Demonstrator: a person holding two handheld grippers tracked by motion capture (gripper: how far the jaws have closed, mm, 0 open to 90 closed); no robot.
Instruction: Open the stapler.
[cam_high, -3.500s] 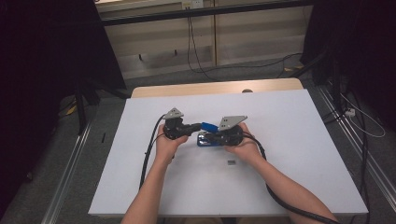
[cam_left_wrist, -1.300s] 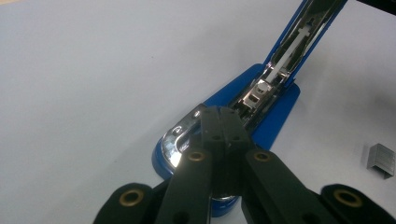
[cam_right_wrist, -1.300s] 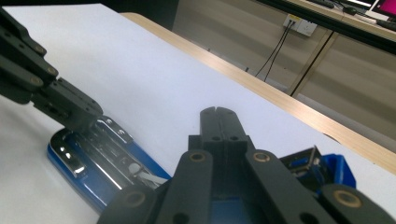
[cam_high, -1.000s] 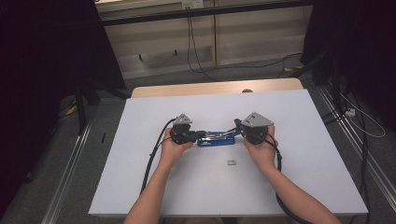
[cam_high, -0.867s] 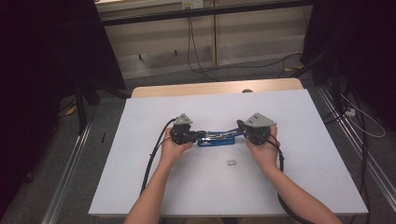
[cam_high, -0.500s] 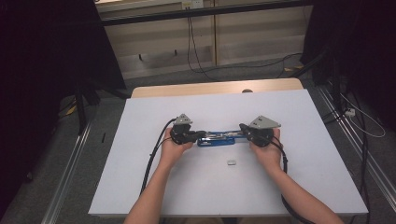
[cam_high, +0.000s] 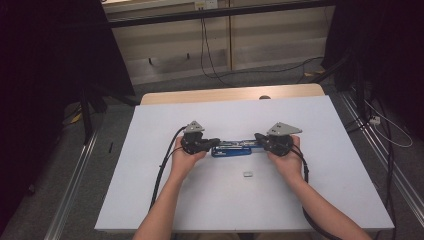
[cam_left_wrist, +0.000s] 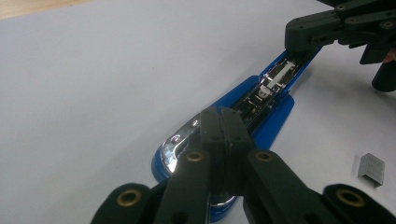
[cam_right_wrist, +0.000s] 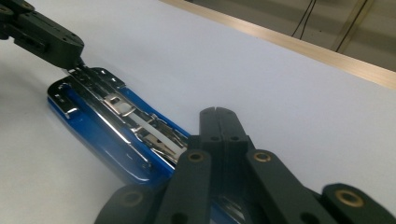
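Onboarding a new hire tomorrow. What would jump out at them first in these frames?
The blue stapler at the middle of the white table, swung open flat so its metal staple channel shows. The left gripper and the right gripper meet it from opposite ends, jaws shut, each pressing on one end. A small block of staples lies apart on the table, nearer the person.

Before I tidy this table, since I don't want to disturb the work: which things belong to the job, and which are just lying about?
In the job:
- blue stapler, opened flat
- left gripper
- right gripper
- block of staples, probably for loading

Lying about:
- cables on the floor
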